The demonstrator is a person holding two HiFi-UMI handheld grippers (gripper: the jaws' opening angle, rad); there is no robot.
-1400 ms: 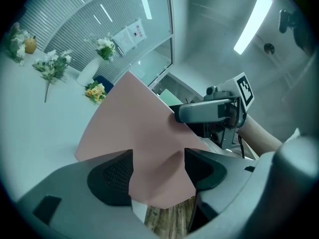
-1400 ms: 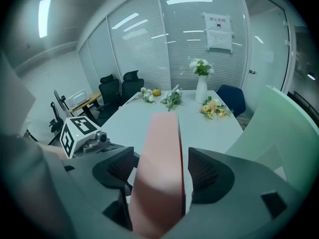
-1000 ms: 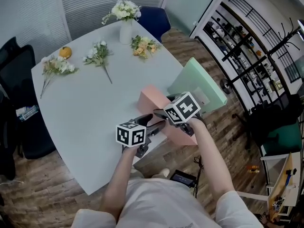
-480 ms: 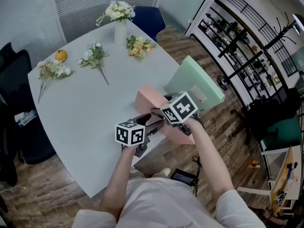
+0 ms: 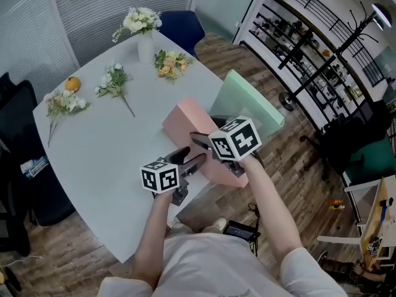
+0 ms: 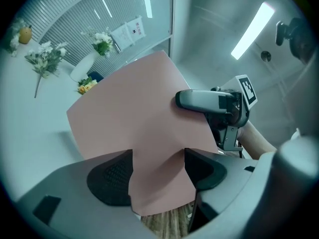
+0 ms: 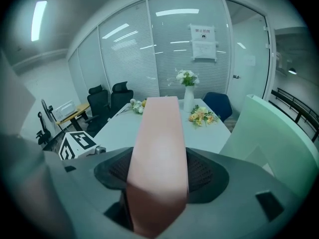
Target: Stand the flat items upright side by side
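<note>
A pink flat box (image 5: 189, 129) stands tilted up on the white table (image 5: 105, 147) near its right edge. Both grippers hold the end nearest me. My left gripper (image 5: 193, 161) is shut on a lower corner, and the pink box (image 6: 134, 108) fills the gap between its pads. My right gripper (image 5: 204, 135) grips the box's thick edge; its jaws have just closed a little, and the pink box (image 7: 160, 133) sits pressed between the pads. Just to the right, a green flat box (image 5: 247, 103) leans up at the table edge and also shows as the green box (image 7: 271, 138).
A vase of white flowers (image 5: 141, 33) stands at the far edge. Loose flower bunches (image 5: 114, 79) and an orange (image 5: 72, 83) lie on the far and left parts. A blue chair (image 5: 179, 23) and a black chair (image 5: 15, 104) border the table; metal shelves (image 5: 297, 36) stand right.
The pink box's near end has come up off the table, and the right gripper has risen with it. The left gripper has stayed at the lower corner.
</note>
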